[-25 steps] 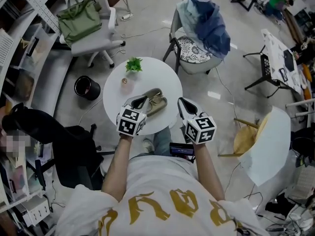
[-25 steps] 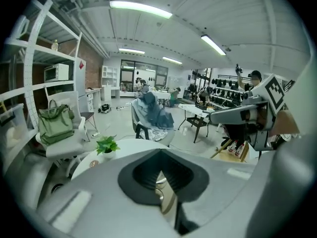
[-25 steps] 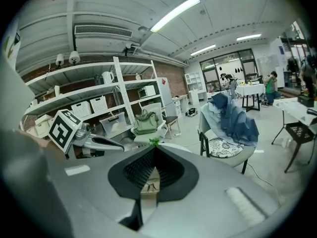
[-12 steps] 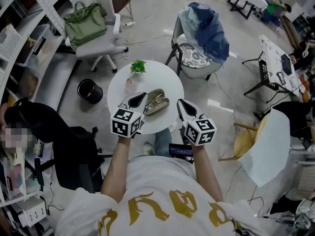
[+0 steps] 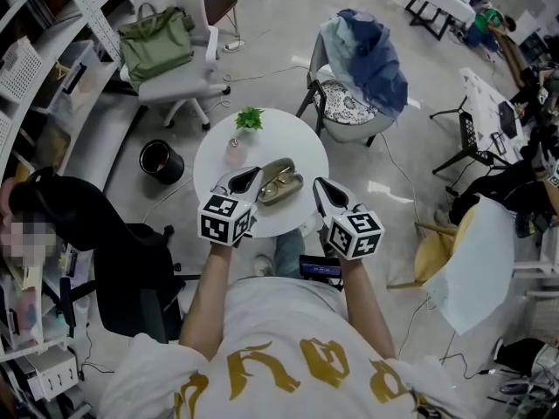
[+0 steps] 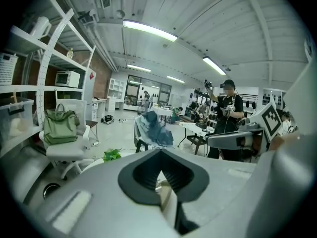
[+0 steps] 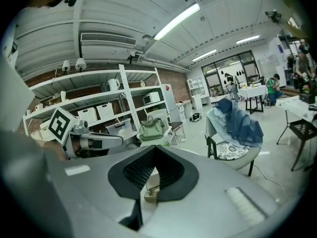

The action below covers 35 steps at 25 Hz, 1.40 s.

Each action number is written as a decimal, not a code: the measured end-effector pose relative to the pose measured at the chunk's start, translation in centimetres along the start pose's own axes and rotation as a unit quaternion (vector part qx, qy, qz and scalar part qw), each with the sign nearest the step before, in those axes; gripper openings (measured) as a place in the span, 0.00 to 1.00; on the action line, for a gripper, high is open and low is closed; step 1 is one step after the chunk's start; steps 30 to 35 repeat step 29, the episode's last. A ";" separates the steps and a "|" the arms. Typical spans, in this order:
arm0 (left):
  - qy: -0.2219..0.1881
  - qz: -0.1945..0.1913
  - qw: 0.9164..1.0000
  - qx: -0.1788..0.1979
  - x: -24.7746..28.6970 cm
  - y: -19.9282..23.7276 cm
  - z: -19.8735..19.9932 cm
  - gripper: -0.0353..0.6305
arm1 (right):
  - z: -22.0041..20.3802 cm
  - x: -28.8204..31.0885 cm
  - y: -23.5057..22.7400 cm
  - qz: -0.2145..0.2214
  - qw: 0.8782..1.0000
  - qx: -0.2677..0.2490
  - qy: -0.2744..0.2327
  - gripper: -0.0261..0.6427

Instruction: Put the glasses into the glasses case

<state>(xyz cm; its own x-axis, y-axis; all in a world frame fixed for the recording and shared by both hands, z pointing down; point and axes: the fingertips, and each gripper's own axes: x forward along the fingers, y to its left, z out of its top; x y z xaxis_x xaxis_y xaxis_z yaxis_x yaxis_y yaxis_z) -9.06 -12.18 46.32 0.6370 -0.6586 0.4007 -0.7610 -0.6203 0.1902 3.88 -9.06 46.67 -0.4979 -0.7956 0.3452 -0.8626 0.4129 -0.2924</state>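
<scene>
An open olive-gold glasses case (image 5: 281,182) lies in the middle of the round white table (image 5: 301,147). Glasses (image 5: 276,184) seem to lie inside it, though they are small and hard to make out. My left gripper (image 5: 248,178) is shut and empty, its tip just left of the case. Shut and empty too, my right gripper (image 5: 320,187) sits at the table's near right edge, a short way from the case. In the right gripper view the case (image 7: 151,189) shows through the gap below the closed tips (image 7: 154,150). The left gripper (image 6: 161,152) view shows its jaws meeting.
A small green plant (image 5: 250,118) and a small pale cup (image 5: 234,152) stand at the table's far left. Around the table are a chair with blue clothes (image 5: 365,55), an office chair with a green bag (image 5: 162,42), a black bin (image 5: 157,157) and a person standing (image 6: 227,114).
The head view has drifted, so the table sits slightly higher and further right. Both grippers stay shut beside the case with almost no movement.
</scene>
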 end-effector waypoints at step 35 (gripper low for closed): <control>0.008 0.001 1.000 0.011 0.9 0.4 -0.4 0.05 | -0.4 0.3 -0.6 0.000 1.000 -0.003 0.009 0.08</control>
